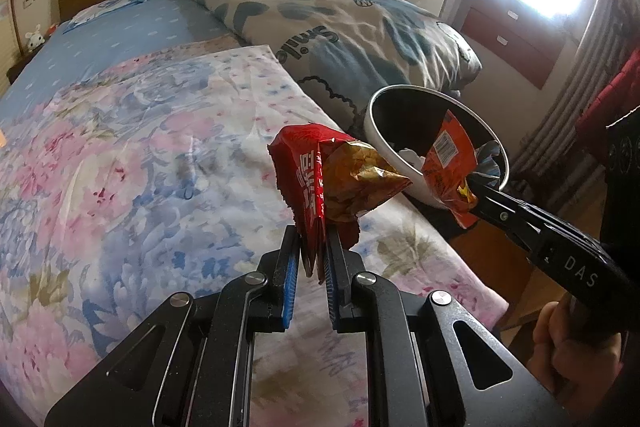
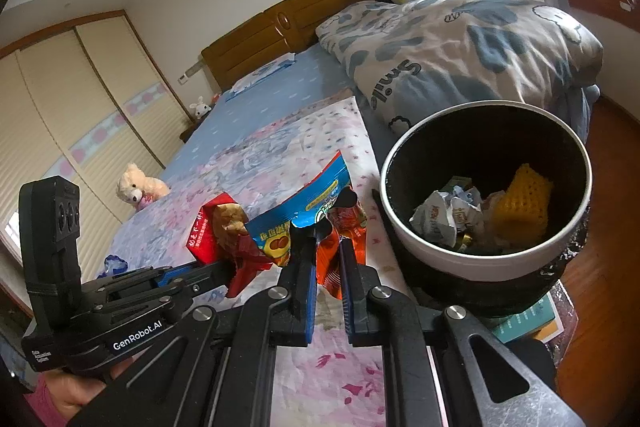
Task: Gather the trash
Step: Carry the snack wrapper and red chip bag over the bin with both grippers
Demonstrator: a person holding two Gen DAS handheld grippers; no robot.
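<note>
Both claws carry trash, and the trash bin (image 2: 486,251) is the place where it must go. The right claw (image 2: 326,251) is closed on an orange wrapper (image 2: 340,263) together with a blue snack bag (image 2: 304,203), which stands up from its tips. In the right wrist view the bin's open mouth lies just to the right of this claw and a little forward, beside the edge of the bed (image 2: 280,155). Inside it I see crumpled paper and 1 yellow piece.

The left claw (image 1: 312,259) is closed on a red snack bag (image 1: 320,179), held above the flowered bed sheet (image 1: 140,147). From this claw the bin (image 1: 384,123) lies forward and to the right, farther away, with the right claw (image 1: 472,187) already at its rim.

So I judge the right claw is nearer and should release first; the left must travel to the right, over the edge of the bed.
</note>
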